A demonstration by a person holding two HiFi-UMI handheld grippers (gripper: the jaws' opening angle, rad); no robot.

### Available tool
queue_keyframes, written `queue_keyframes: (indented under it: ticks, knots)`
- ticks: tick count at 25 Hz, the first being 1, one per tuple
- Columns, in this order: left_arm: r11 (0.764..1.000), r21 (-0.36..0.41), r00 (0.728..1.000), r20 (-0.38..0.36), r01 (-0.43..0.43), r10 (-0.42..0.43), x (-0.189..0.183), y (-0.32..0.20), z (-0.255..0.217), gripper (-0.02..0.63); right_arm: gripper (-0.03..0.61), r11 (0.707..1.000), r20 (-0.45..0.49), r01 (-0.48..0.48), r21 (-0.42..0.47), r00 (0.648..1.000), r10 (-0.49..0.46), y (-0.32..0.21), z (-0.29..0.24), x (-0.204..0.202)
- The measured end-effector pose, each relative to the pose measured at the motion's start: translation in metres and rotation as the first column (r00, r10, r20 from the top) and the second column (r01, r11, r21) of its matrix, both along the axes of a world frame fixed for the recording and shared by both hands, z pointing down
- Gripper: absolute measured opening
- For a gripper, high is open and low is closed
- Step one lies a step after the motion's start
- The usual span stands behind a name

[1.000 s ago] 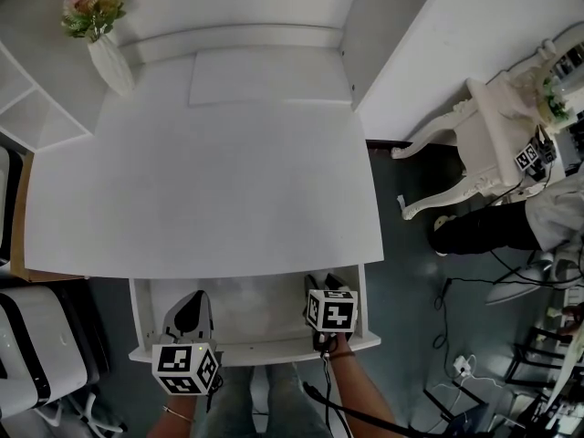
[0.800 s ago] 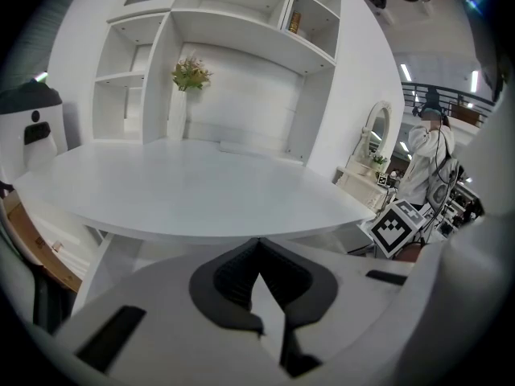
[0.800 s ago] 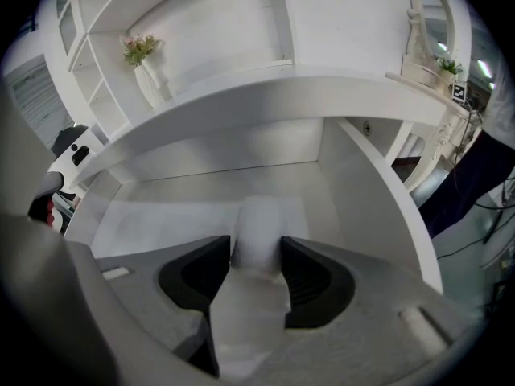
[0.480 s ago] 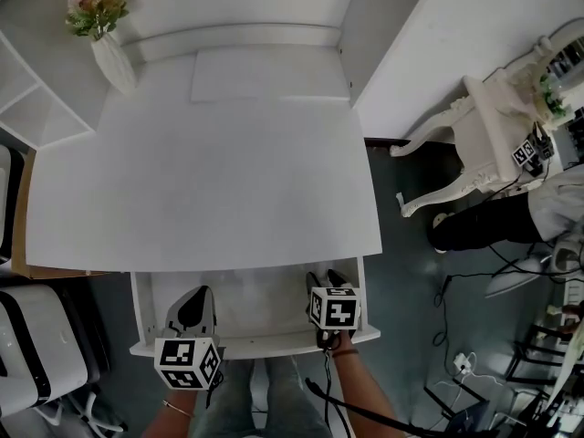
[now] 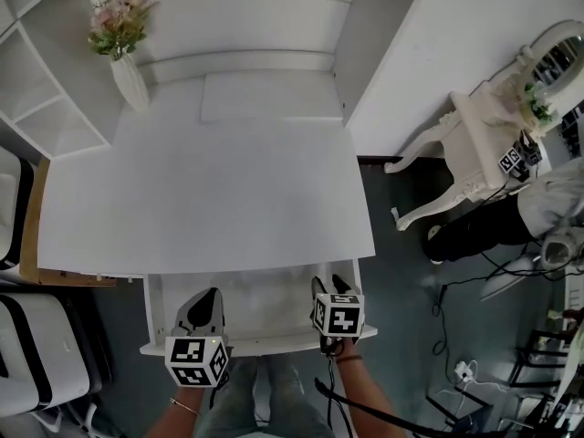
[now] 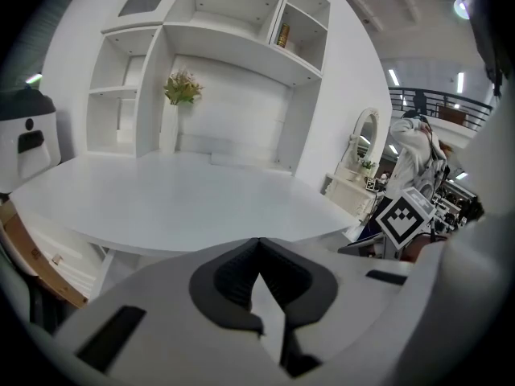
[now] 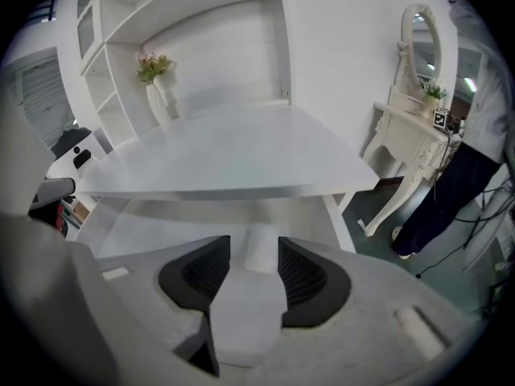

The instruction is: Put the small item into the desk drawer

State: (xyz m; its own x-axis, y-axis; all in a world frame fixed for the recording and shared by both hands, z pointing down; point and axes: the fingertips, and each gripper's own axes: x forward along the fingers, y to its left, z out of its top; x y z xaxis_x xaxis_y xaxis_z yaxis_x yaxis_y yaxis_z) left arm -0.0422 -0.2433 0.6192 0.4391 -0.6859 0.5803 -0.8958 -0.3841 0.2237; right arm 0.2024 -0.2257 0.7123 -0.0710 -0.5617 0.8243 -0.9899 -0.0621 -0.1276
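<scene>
Your right gripper (image 7: 253, 245) is over the open drawer (image 5: 274, 342) under the desk (image 5: 210, 190), jaws spread wide. The small white item (image 7: 259, 257) sits between them, pads not pressing it, drawer floor behind. Your left gripper (image 6: 257, 244) hovers at the drawer's left end, jaws pinched together, empty.

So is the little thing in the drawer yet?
Nearly. Done: the drawer is pulled open, and the right gripper is over it, jaws apart. In hand: the small white item sits between those jaws, seemingly loose; I can't tell if it rests on the drawer floor. The left gripper is shut, empty. Left: draw back and close the drawer.
</scene>
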Motion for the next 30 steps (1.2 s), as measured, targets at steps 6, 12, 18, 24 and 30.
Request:
queue_keyframes:
  ticks: [6,12,18,24,30]
  knots:
    - [0.997,0.074,0.999,-0.03,-0.018,0.02,0.003,-0.004,-0.04,-0.006,0.169,0.987,-0.014,-0.05,0.154,0.999,0.053,0.005,-0.071,0.001]
    - [0.984,0.167,0.994,-0.08,-0.064,0.078,0.022,-0.013,-0.091,-0.007,0.082,0.944,-0.051,-0.072,0.322,0.994,0.093,0.014,-0.154,-0.001]
    - [0.955,0.272,0.979,-0.129,-0.119,0.159,0.049,-0.025,-0.153,-0.006,0.017,0.88,-0.092,-0.105,0.464,0.982,0.166,0.025,-0.229,0.008]
    - [0.932,0.346,0.964,-0.191,-0.11,0.185,0.06,-0.042,-0.208,-0.006,0.008,0.801,-0.109,-0.131,0.584,0.965,0.238,0.032,-0.289,0.023]
    - [0.91,0.399,0.959,-0.194,-0.116,0.207,0.066,-0.051,-0.236,-0.007,0.007,0.746,-0.116,-0.155,0.648,0.948,0.298,0.041,-0.324,0.041]
